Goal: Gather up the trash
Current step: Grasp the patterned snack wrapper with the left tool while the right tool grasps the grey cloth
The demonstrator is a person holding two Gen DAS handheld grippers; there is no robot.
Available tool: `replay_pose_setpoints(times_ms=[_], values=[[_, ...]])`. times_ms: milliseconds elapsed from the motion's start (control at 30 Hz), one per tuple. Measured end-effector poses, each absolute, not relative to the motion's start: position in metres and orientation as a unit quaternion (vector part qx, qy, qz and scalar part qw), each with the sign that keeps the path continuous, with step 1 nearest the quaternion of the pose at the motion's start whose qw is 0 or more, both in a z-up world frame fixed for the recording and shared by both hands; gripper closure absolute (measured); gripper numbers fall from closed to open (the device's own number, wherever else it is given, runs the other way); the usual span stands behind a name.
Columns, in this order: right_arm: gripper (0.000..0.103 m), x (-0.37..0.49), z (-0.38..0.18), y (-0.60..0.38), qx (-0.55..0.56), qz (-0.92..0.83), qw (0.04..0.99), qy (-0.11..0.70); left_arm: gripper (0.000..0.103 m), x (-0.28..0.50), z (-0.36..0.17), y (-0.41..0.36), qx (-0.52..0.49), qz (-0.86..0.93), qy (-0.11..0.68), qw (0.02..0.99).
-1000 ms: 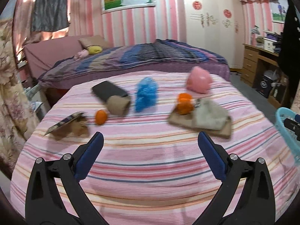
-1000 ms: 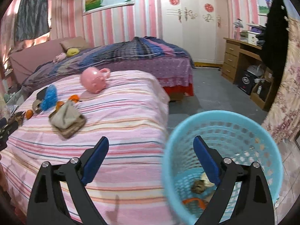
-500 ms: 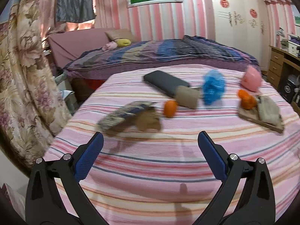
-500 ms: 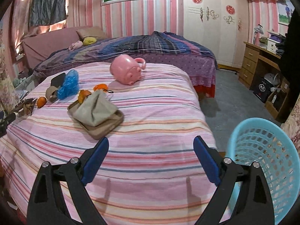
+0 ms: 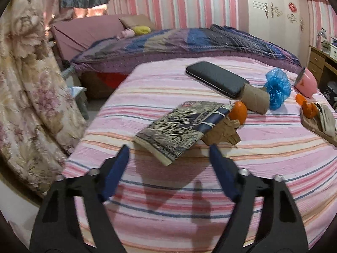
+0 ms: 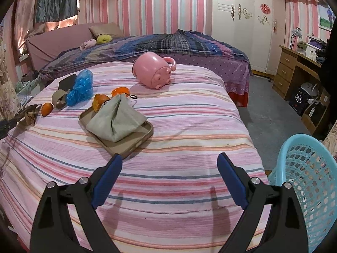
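Left hand-held gripper (image 5: pixel 168 149) hovers low over the bed (image 5: pixel 189 189), jaws apart, book (image 5: pixel 179 126) just ahead. Right hand-held gripper (image 6: pixel 169 158) likewise spread, empty; bare striped cover ahead, blue basket (image 6: pixel 305 179) off the bed edge to its right.

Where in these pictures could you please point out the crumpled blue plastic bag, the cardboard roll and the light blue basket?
crumpled blue plastic bag (image 5: pixel 277 88): left wrist view, its bunched middle.
cardboard roll (image 5: pixel 255 100): left wrist view, its curved side.
light blue basket (image 6: pixel 309 181): right wrist view, its perforated inner wall.
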State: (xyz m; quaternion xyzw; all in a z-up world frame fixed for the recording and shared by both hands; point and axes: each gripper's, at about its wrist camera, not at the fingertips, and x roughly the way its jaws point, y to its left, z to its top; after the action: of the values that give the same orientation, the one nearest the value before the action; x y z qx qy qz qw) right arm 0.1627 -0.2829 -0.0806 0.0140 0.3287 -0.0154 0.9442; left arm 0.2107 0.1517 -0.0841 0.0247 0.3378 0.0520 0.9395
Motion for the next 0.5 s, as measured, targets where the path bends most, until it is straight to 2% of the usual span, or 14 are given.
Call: replay_pose_setpoints(times_ms=[33, 100, 167, 233, 433, 500], values=[[0.013, 0.164, -0.08, -0.283, 0.015, -0.015, 0.944, 0.33, 0.042, 0.212, -0.084, 0.15, 0.026, 0.048, 0.338, 0.94], [0.013, 0.165, -0.08, -0.282, 0.016, -0.013, 0.944, 0.331, 0.044, 0.215, -0.081, 0.147, 0.033, 0.041, 0.332, 0.942], [0.013, 0.167, -0.08, -0.281, 0.016, -0.011, 0.943, 0.331, 0.052, 0.215, -0.079, 0.141, 0.041, 0.029, 0.325, 0.944], [0.013, 0.169, -0.08, -0.279, 0.013, -0.008, 0.943, 0.331, 0.064, 0.215, -0.079, 0.137, 0.04, 0.015, 0.325, 0.945], [0.013, 0.177, -0.077, -0.272, -0.002, -0.003, 0.945, 0.327, 0.08, 0.211, -0.081, 0.135, 0.024, 0.0, 0.322, 0.947], [0.013, 0.182, -0.076, -0.266, -0.007, 0.005, 0.945, 0.326, 0.082, 0.211, -0.081, 0.137, 0.017, 0.001, 0.323, 0.946]])
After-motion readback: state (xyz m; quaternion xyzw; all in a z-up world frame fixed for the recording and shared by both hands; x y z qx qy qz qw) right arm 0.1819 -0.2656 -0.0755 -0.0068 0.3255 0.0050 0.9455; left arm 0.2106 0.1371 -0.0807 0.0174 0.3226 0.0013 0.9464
